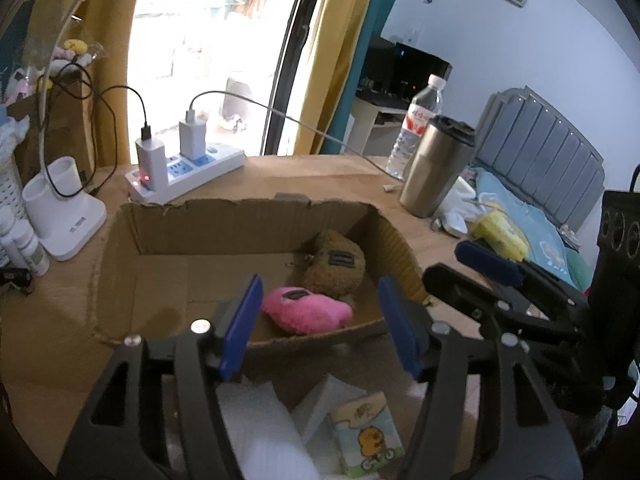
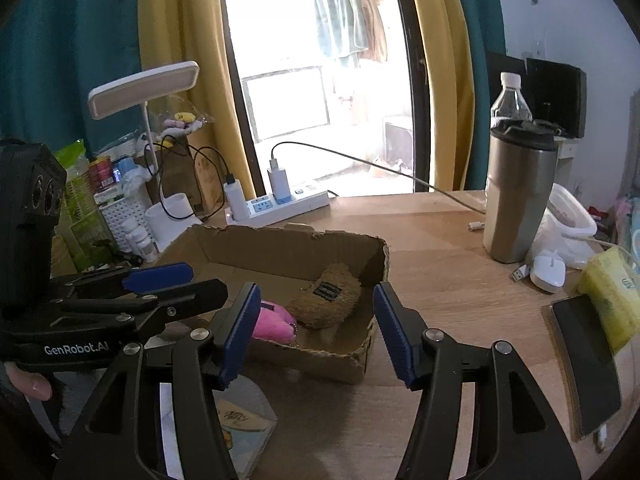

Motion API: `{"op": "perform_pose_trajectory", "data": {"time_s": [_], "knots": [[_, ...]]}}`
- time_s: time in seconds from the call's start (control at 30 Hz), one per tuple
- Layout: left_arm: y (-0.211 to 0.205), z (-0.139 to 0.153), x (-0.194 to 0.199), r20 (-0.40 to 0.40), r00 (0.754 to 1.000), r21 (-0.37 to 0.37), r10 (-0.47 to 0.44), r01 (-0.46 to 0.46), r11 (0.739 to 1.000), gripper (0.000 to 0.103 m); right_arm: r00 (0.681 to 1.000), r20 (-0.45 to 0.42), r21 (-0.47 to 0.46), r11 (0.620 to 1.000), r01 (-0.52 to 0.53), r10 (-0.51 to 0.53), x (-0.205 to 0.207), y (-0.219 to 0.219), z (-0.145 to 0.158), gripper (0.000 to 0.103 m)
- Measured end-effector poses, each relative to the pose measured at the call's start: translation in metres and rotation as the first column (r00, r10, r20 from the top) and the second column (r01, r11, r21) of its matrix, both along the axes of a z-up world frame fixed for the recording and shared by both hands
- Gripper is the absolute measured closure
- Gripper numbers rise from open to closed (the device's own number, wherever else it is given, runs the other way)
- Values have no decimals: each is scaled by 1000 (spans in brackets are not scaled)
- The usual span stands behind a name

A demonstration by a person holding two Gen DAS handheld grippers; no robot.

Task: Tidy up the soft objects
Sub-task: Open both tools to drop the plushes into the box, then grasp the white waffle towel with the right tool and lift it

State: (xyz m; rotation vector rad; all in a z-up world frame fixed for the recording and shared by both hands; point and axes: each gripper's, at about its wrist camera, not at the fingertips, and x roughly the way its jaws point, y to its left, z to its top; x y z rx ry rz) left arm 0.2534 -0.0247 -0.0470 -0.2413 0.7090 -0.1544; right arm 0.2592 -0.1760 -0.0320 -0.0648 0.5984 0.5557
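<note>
A shallow cardboard box (image 1: 248, 218) (image 2: 280, 236) sits on the wooden desk. Inside it lie a pink plush toy (image 1: 306, 310) (image 2: 272, 322) and a brown plush toy (image 1: 336, 266) (image 2: 326, 300), touching each other. My left gripper (image 1: 320, 326) is open and empty, just in front of the box's near wall. It shows at the left in the right wrist view (image 2: 176, 280). My right gripper (image 2: 314, 330) is open and empty, at the box's near right corner. It shows at the right in the left wrist view (image 1: 460, 264).
A tissue pack with a duck print (image 1: 368, 436) (image 2: 240, 424) lies under the grippers. A steel tumbler (image 2: 518, 196), water bottle (image 2: 510, 100), white mouse (image 2: 548, 270), yellow sponge (image 2: 612, 292) and phone (image 2: 584, 364) stand right. A power strip (image 1: 188, 168) and lamp base (image 1: 68, 216) stand behind.
</note>
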Motion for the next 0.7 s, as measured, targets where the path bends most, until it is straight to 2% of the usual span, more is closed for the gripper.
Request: {"op": "perform_pose_trajectory", "data": {"time_s": [0.53,0.7], "knots": [[17,19,-49,70,997,-14,34,-33,999,39,999,42,-17,1000,0,1,-39,6,16,41],[20,25,-64,97,994,5,42,-43,999,39,999,53,-20,1000,-1,2,-49,10,19,41]]}}
